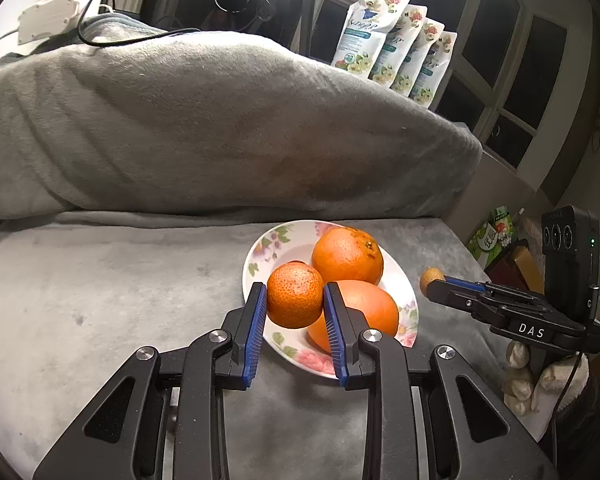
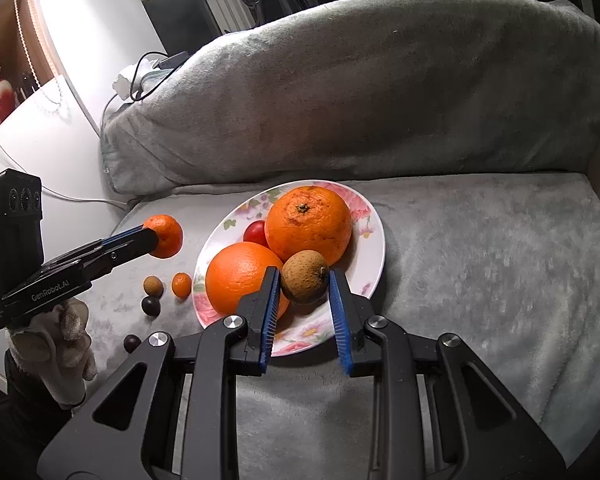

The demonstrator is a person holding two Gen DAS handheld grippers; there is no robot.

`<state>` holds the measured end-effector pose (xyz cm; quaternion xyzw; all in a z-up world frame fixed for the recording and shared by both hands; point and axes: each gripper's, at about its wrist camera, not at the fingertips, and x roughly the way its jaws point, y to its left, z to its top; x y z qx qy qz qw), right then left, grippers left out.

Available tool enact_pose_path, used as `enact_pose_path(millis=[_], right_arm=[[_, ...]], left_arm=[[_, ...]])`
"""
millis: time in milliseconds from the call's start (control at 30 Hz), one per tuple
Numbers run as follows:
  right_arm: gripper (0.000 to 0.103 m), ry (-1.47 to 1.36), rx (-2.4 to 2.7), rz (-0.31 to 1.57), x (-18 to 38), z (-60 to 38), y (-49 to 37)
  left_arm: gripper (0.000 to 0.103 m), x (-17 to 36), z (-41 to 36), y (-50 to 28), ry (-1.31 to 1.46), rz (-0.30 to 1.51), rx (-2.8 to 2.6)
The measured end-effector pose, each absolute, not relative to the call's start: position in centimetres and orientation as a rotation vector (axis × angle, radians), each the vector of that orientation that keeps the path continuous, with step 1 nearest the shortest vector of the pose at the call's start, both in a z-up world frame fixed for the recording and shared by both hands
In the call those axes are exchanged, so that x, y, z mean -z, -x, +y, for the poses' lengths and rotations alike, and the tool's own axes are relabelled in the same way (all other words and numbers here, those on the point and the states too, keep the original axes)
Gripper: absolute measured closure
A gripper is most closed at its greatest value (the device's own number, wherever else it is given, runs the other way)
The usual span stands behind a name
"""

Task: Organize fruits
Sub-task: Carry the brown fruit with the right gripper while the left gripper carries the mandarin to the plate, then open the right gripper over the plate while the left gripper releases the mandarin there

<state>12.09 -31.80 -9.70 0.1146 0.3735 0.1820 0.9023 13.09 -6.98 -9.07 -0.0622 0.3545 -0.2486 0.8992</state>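
Left gripper [image 1: 295, 300] clamps a small dimpled orange mandarin [image 1: 295, 295], right gripper [image 2: 305, 280] a brown rough-skinned fruit [image 2: 304, 277], both poised for the floral white plate [image 2: 370, 240].

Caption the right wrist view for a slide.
Right gripper holds a brown fruit over a flowered plate with two oranges.

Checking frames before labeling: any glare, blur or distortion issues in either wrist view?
Left wrist: heavy fisheye bend and dark corners; window panes black, top right blown out; mandarin in the left gripper sharp. Right wrist: wall at upper left overexposed; brown fruit in the right gripper sharp, plate evenly lit.
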Motion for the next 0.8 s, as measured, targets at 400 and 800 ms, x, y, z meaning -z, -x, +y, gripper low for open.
enact_pose_path(millis=[400,800], right_arm=[[0.077,-0.232,-0.378,0.787,10.5,-31.5,-13.0],[0.077,-0.222,-0.377,0.790,10.7,-31.3,-13.5]], left_arm=[[0.076,9.4,-7.4,-13.8,0.120,0.752,0.524],[0.075,9.6,-7.8,-14.4,0.116,0.764,0.520]])
